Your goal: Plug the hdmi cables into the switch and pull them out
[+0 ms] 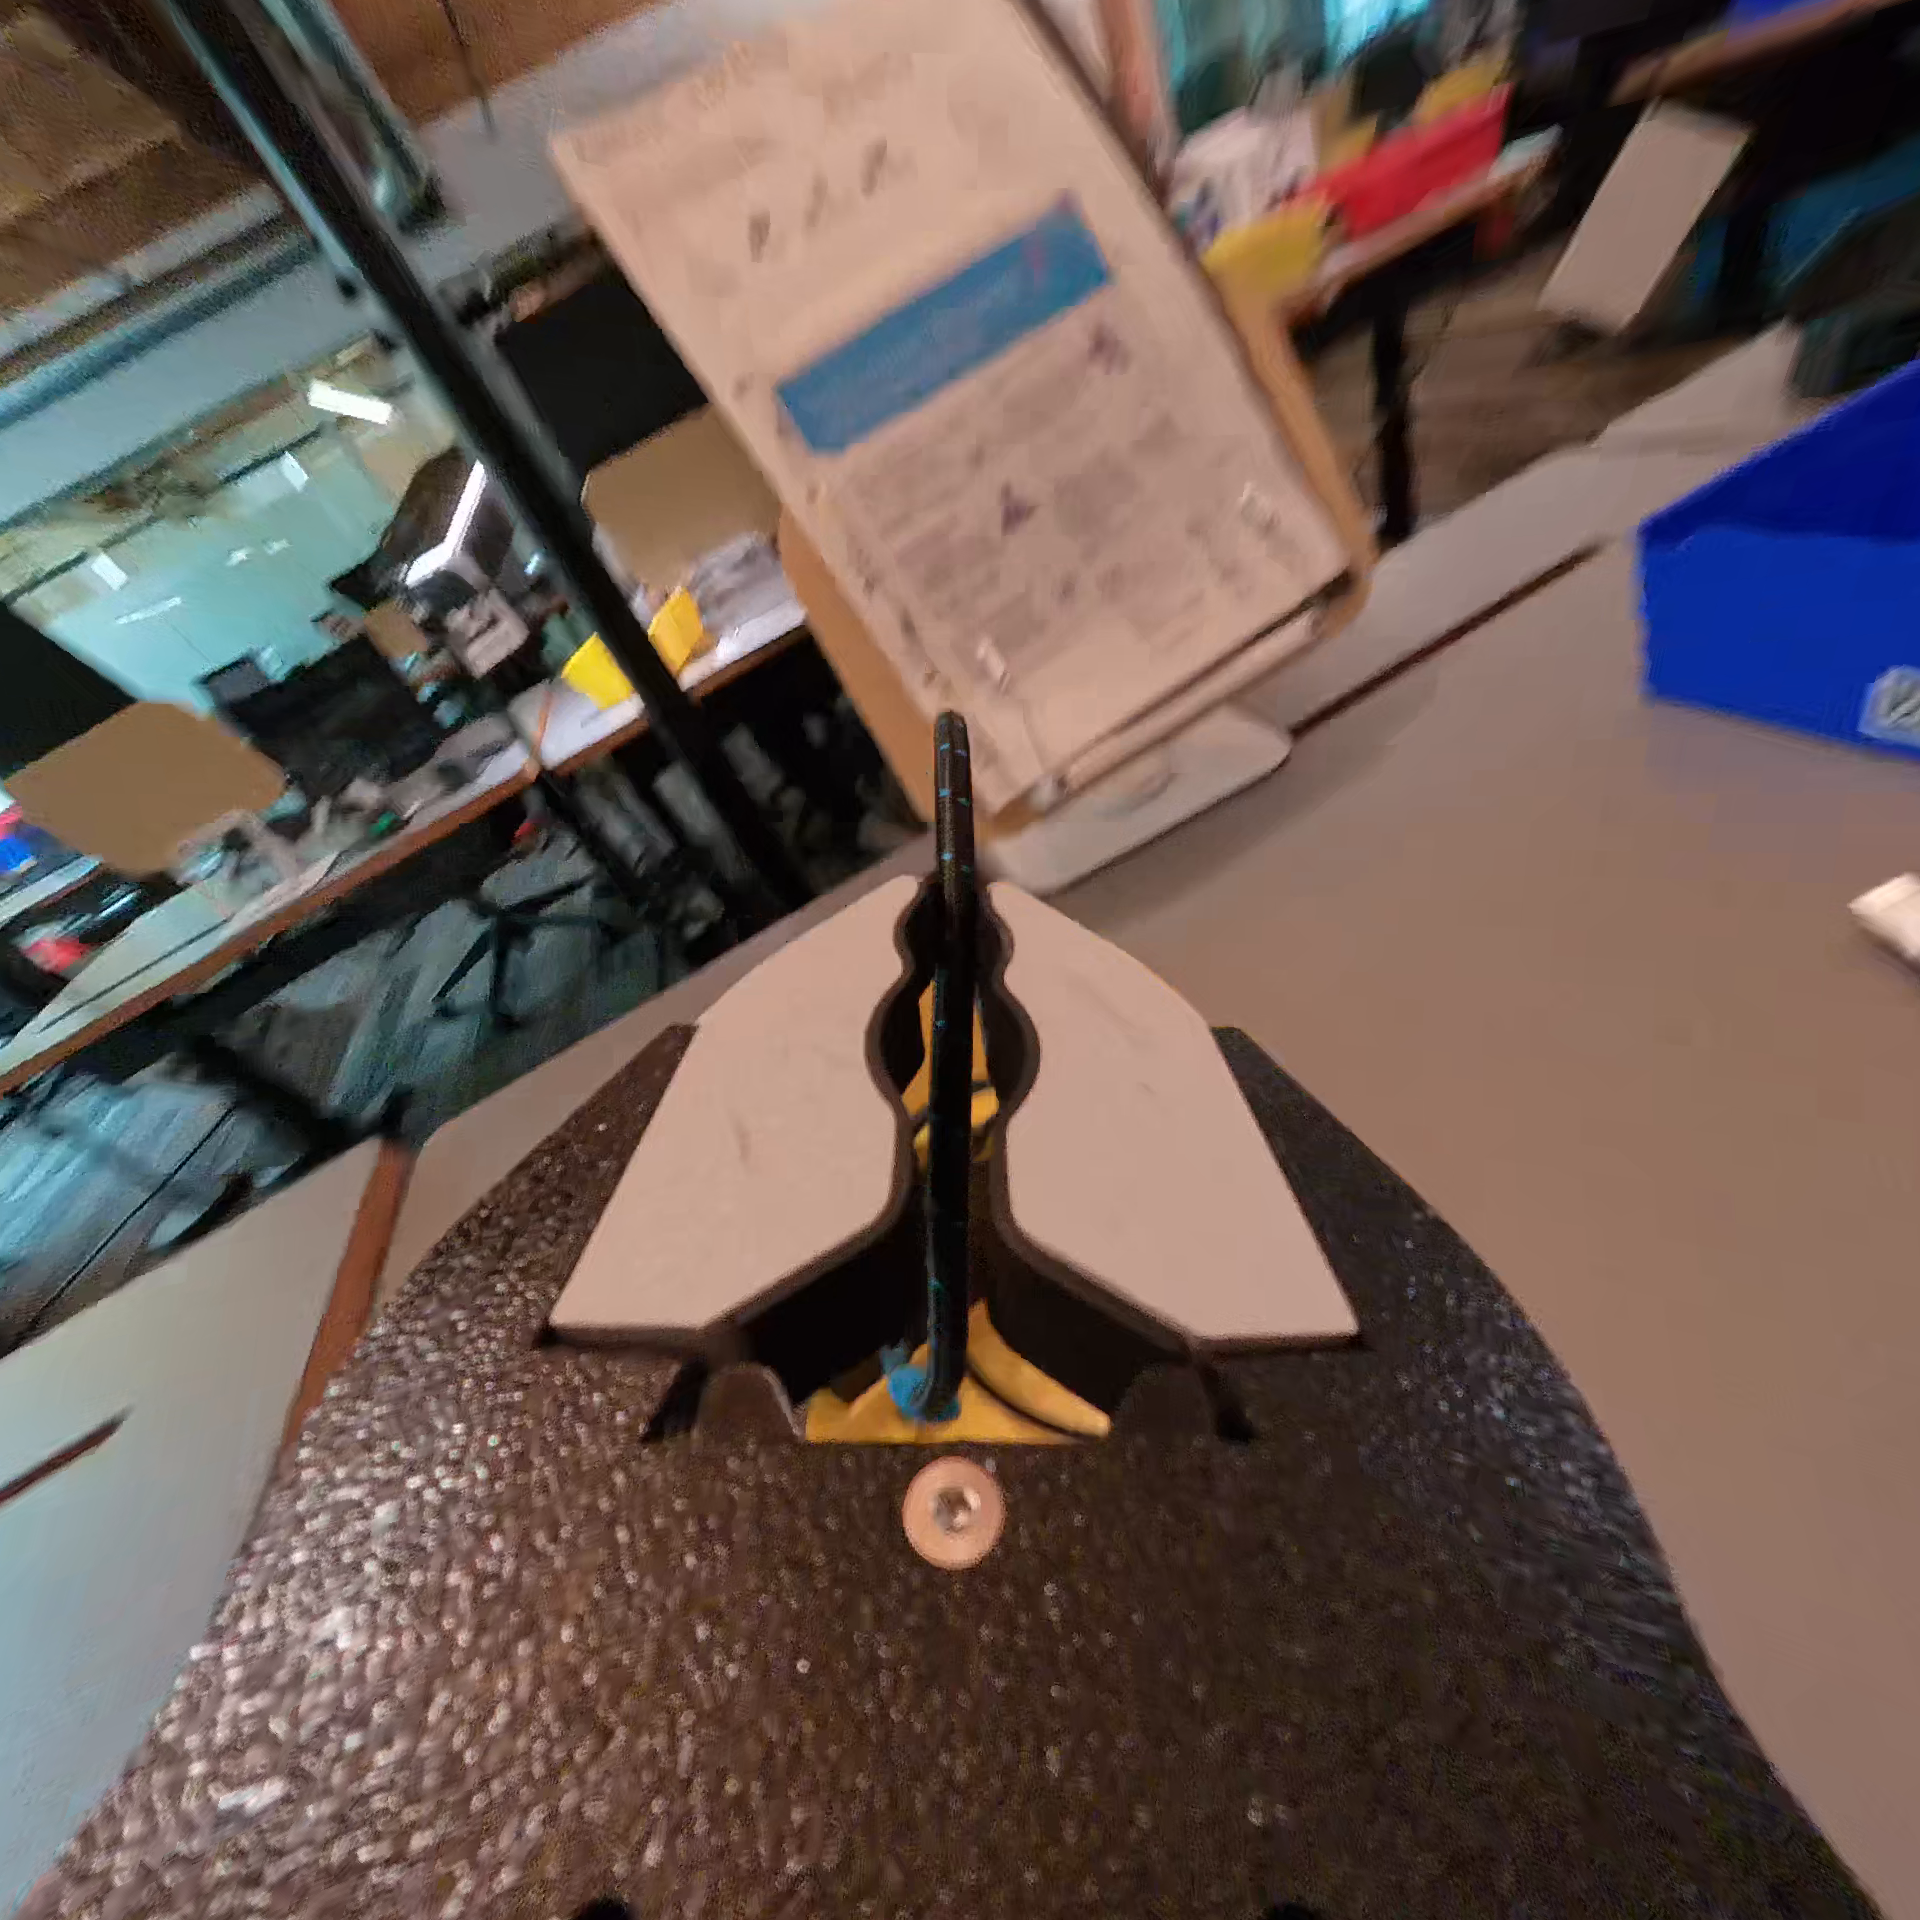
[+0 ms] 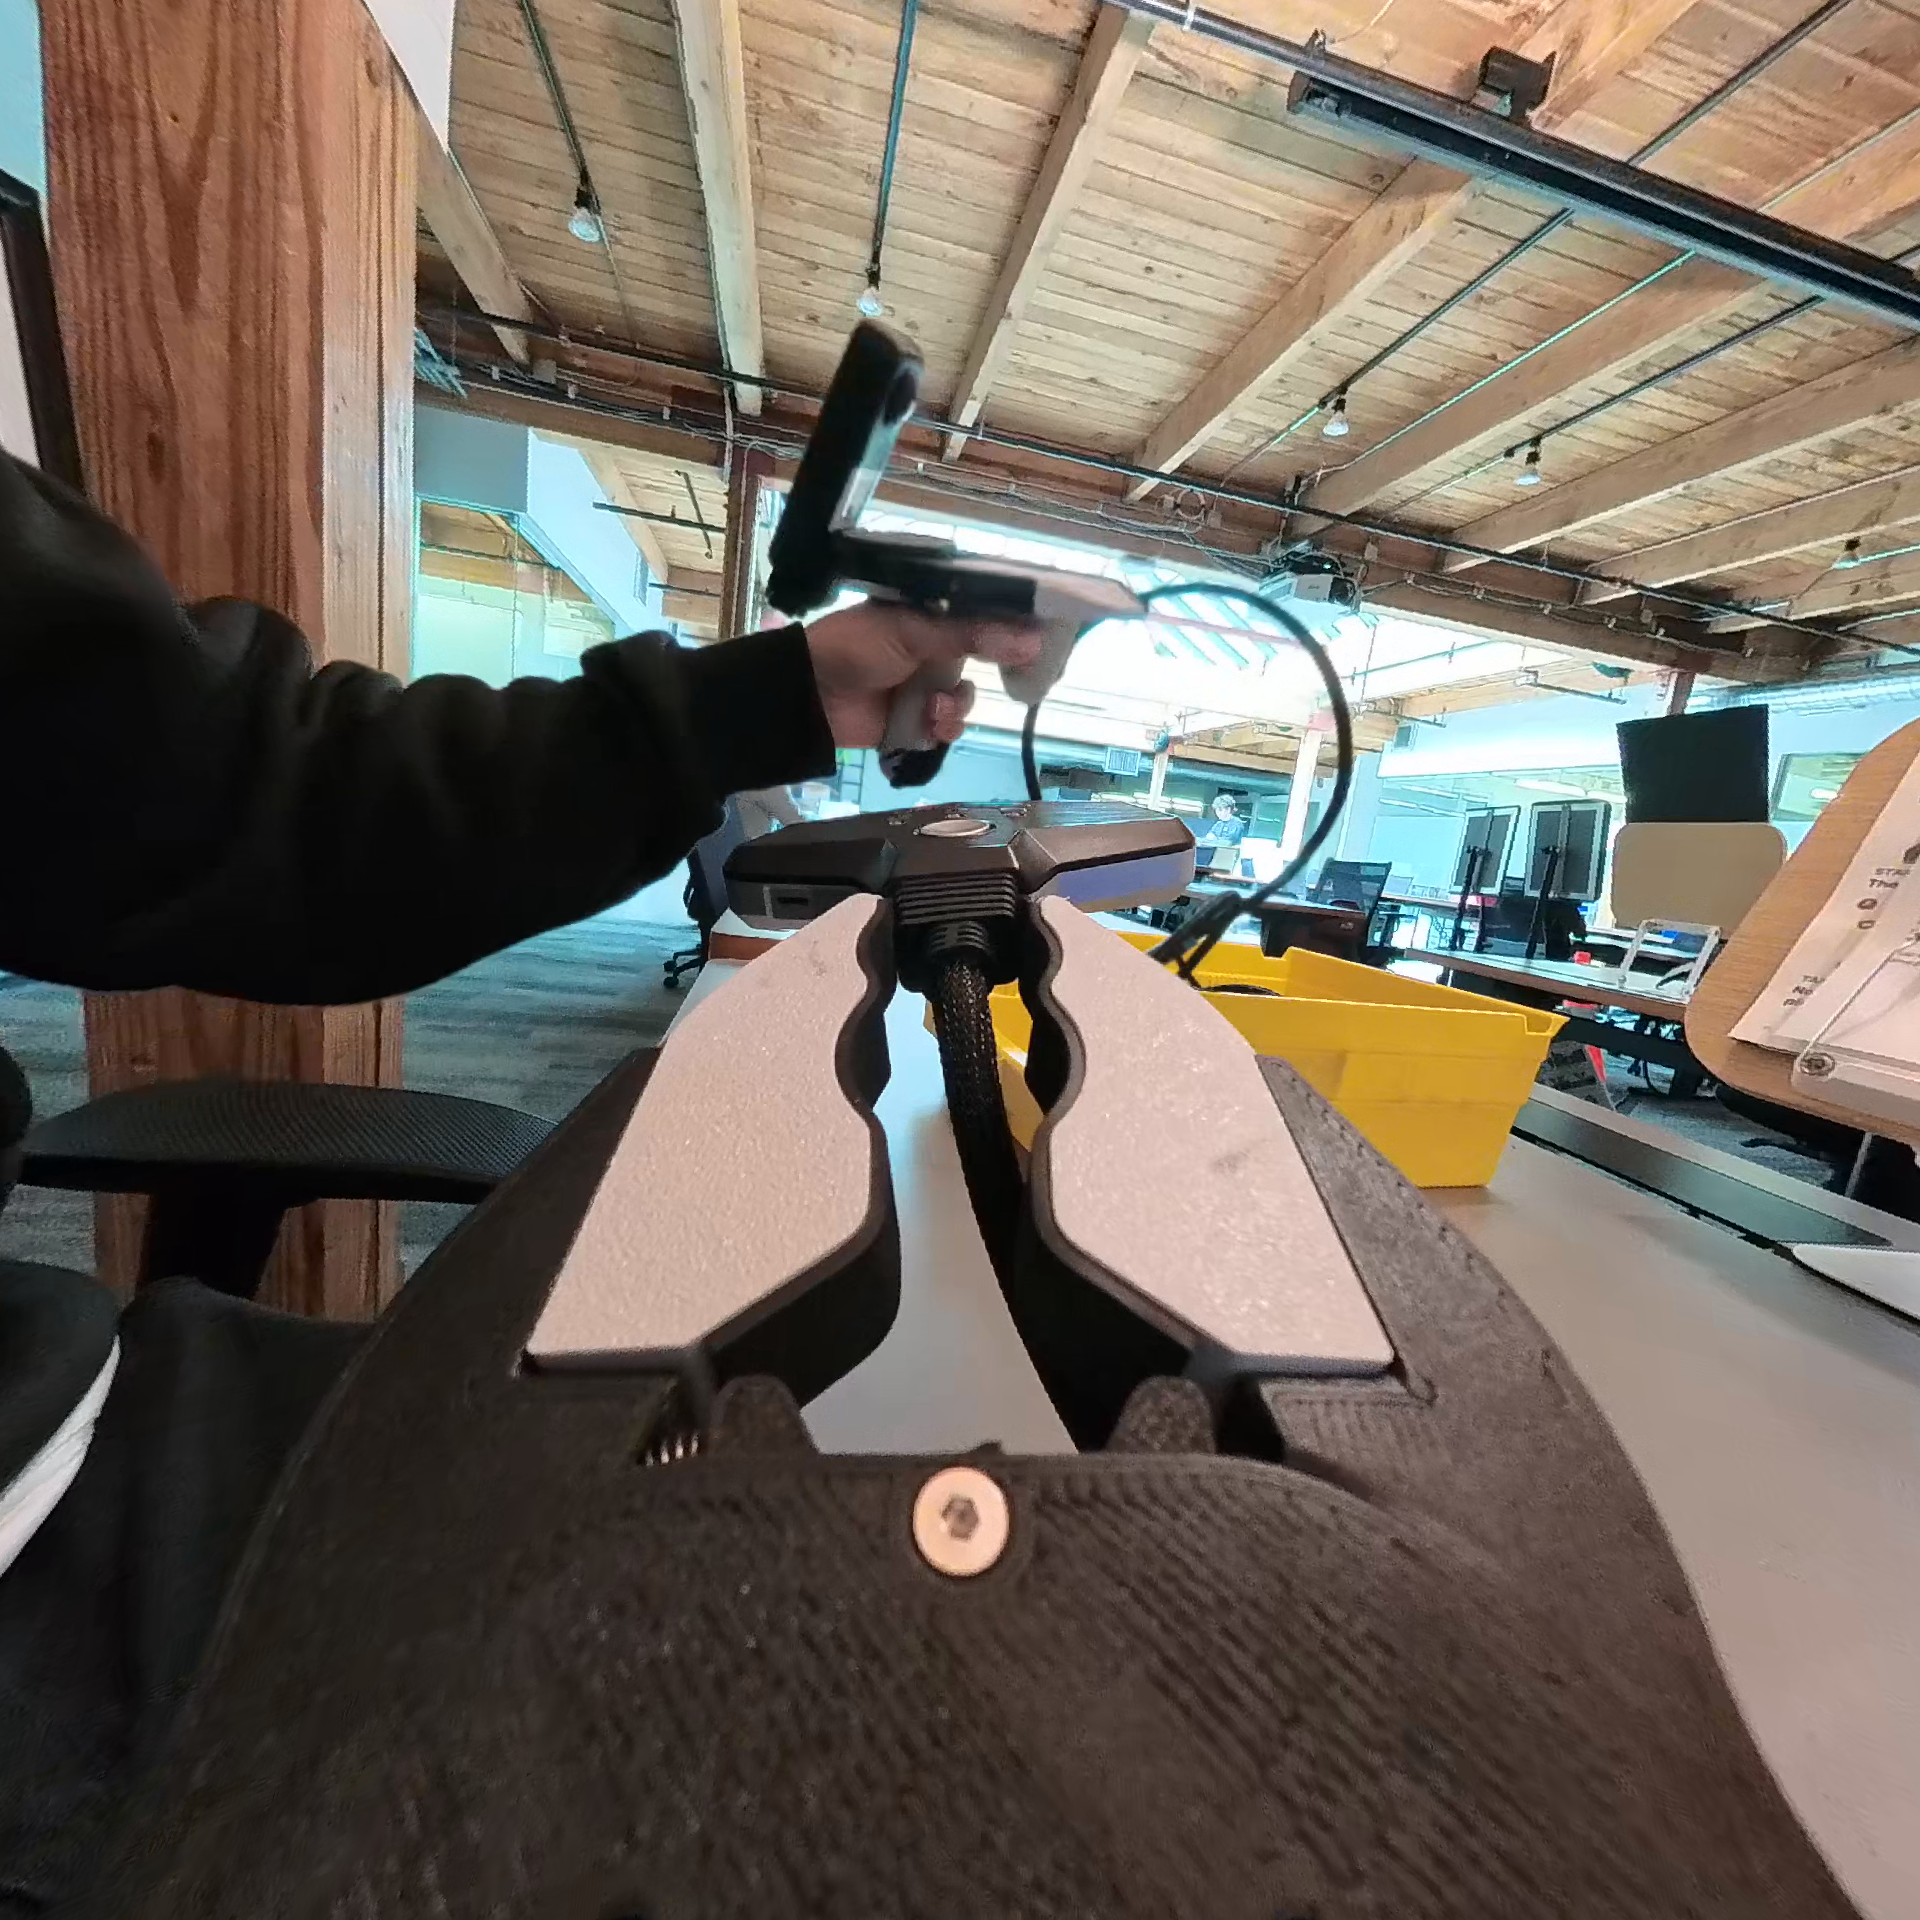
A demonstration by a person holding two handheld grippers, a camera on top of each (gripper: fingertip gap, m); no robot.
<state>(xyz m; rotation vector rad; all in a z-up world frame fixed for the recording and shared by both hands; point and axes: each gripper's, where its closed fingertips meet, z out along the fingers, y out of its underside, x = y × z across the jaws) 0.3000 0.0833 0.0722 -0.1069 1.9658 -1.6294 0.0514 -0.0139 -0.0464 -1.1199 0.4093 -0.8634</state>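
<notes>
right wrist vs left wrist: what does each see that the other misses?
Only the right wrist view: the switch, the braided cable whose plug the right gripper clamps at the switch's near port, the yellow bin, and the person's hand holding the left gripper up high.

Only the left wrist view: the blue bin, a tilted printed board, and the left gripper pinching its cable between its fingers.

Both: the thin black cable and the grey table.

An open-plan workshop-style office: exposed timber ceiling with track lights, a wooden post, rows of cluttered desks, office chairs, and a yellow parts bin.
</notes>
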